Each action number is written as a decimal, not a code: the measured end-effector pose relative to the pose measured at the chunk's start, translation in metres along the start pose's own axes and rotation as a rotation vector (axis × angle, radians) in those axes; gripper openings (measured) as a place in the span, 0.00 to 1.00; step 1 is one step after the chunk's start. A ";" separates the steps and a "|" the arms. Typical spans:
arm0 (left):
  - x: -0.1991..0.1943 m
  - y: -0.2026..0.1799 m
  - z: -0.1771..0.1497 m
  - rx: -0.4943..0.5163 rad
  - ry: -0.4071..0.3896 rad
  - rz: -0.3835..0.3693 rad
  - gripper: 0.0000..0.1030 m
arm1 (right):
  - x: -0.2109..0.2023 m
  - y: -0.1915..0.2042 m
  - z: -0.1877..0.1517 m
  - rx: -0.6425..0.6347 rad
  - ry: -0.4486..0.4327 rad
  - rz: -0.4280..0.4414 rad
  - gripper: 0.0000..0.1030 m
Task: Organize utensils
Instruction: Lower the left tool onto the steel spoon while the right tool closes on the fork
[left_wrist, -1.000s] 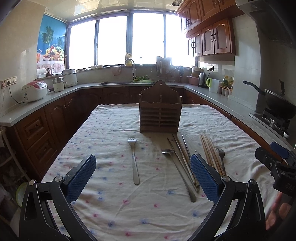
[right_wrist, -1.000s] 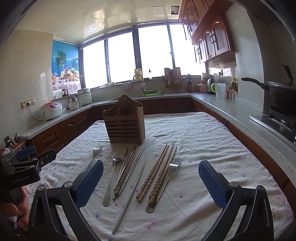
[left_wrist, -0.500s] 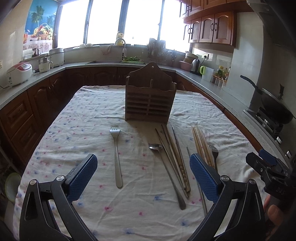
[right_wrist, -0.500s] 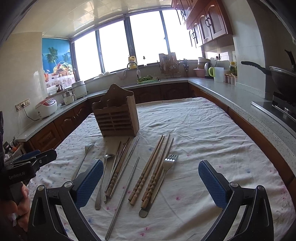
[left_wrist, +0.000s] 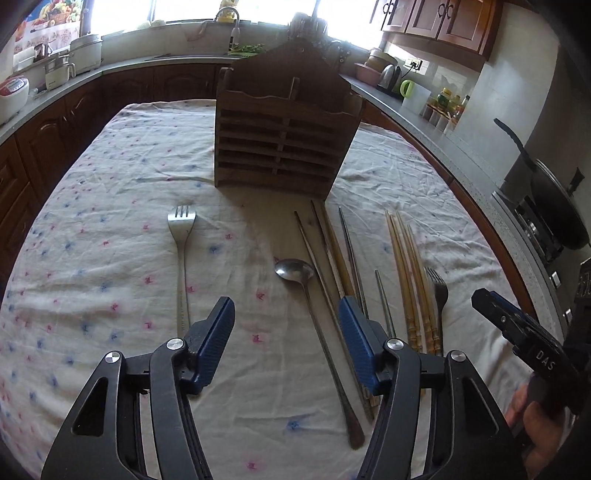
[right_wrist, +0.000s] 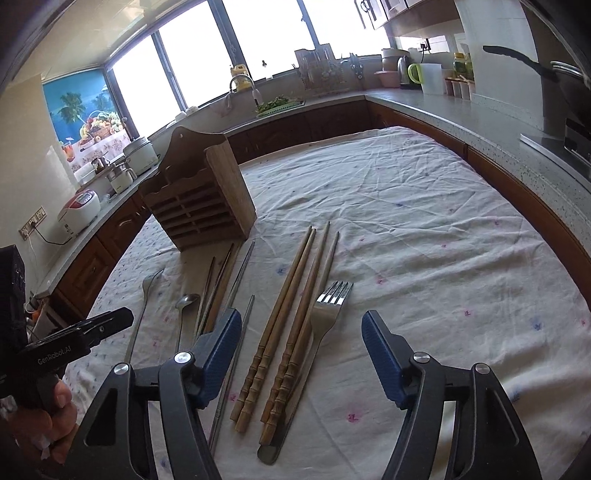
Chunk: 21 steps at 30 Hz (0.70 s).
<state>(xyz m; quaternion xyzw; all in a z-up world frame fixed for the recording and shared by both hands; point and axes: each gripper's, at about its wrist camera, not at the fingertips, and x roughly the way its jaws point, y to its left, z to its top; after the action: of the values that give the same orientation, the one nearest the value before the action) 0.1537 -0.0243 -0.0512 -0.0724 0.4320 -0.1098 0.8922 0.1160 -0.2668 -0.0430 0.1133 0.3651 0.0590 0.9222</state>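
Narrowing over the counter (right_wrist: 424, 206), the left gripper (left_wrist: 286, 332) and right gripper (right_wrist: 301, 343) have just been closing, both part spread and empty. Utensils lie before the wooden holder (left_wrist: 284, 147). Crowded chopsticks (right_wrist: 291, 321) overlapping the fork (right_wrist: 325, 314) risk a double pick.

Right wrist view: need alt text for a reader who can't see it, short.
The right gripper, jaws open with nothing between them and just narrowed, hangs over four wooden chopsticks and a steel fork lying on a floral tablecloth. A wooden utensil holder stands behind them at left. A kitchen counter and windows fill the background.
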 end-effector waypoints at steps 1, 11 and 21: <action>0.006 0.000 0.001 0.000 0.019 -0.003 0.54 | 0.004 -0.002 0.001 0.007 0.012 0.004 0.64; 0.042 0.001 0.009 -0.026 0.126 -0.053 0.39 | 0.045 -0.019 0.008 0.054 0.124 -0.003 0.52; 0.063 -0.006 0.014 0.007 0.164 -0.072 0.24 | 0.061 -0.022 0.012 0.064 0.149 0.027 0.26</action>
<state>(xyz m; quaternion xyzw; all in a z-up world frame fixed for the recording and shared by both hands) 0.2017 -0.0458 -0.0889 -0.0756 0.5003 -0.1489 0.8496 0.1693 -0.2779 -0.0804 0.1430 0.4330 0.0679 0.8874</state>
